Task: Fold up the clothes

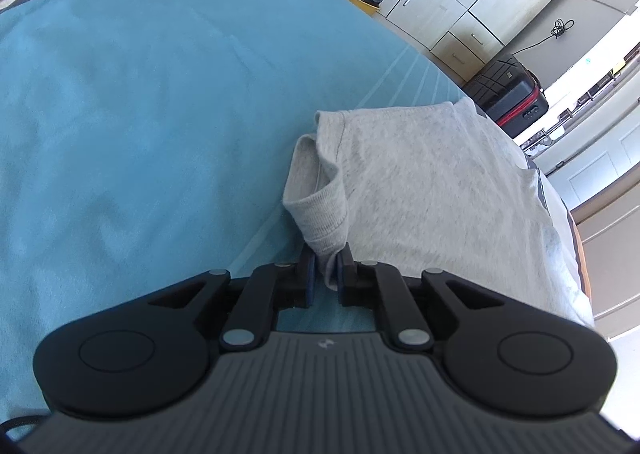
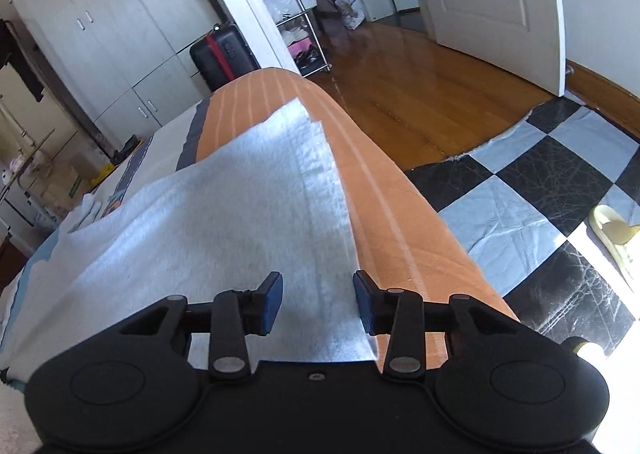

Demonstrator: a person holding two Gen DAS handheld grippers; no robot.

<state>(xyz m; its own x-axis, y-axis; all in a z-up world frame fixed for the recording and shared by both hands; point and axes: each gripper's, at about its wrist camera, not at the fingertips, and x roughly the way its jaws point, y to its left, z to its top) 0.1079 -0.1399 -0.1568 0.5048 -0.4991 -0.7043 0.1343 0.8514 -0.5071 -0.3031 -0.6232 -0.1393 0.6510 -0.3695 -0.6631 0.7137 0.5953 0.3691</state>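
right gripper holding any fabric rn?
No. The right gripper is open, its blue pads spread apart above the grey garment with no cloth pinched between them.

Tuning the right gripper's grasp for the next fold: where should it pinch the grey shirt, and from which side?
Probably the straight edge of the grey shirt lying along the orange blanket stripe. Come in from the orange side, low, one finger under it. The right gripper hangs open just above it; the left gripper already pinches the sleeve cuff.

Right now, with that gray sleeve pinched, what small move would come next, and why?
Probably the left tool carries the sleeve cuff across onto the gray sweatshirt: the cuff is pinched and sticks out sideways, while the right tool hovers open.
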